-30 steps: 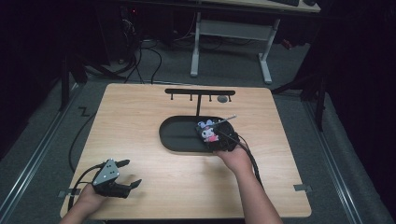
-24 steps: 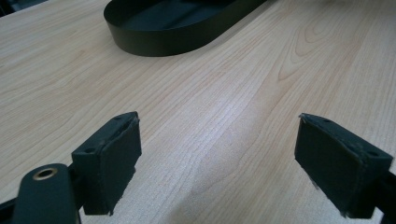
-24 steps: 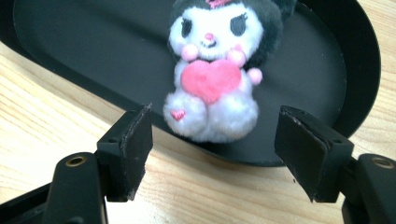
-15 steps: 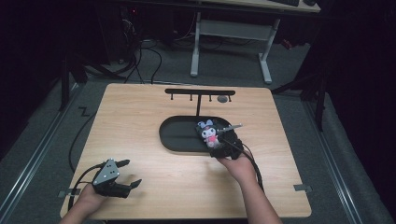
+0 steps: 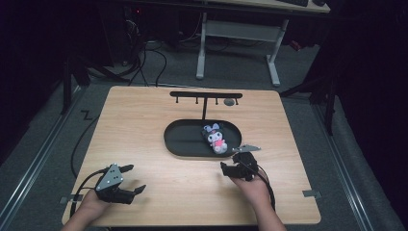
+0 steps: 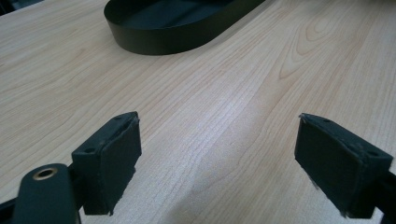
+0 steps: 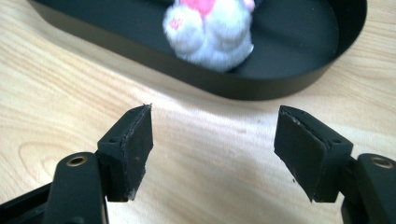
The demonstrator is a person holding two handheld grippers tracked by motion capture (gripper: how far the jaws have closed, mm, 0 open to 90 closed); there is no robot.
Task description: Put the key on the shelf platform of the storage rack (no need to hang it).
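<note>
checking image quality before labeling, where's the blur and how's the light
High view: table lit, surroundings dark, everything sharp. Right gripper view: plush toy soft and blurred, fingers crisp. Left gripper view: tray slightly soft, wood grain sharp.

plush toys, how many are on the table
1. The plush toy lies in the right part of the black tray, just beyond the right gripper, whose open jaws hold nothing.

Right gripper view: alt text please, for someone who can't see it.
A small plush toy lies in a black oval tray on a wooden table. The right tool hangs open over bare wood just short of the tray, nothing between its pads.
</note>
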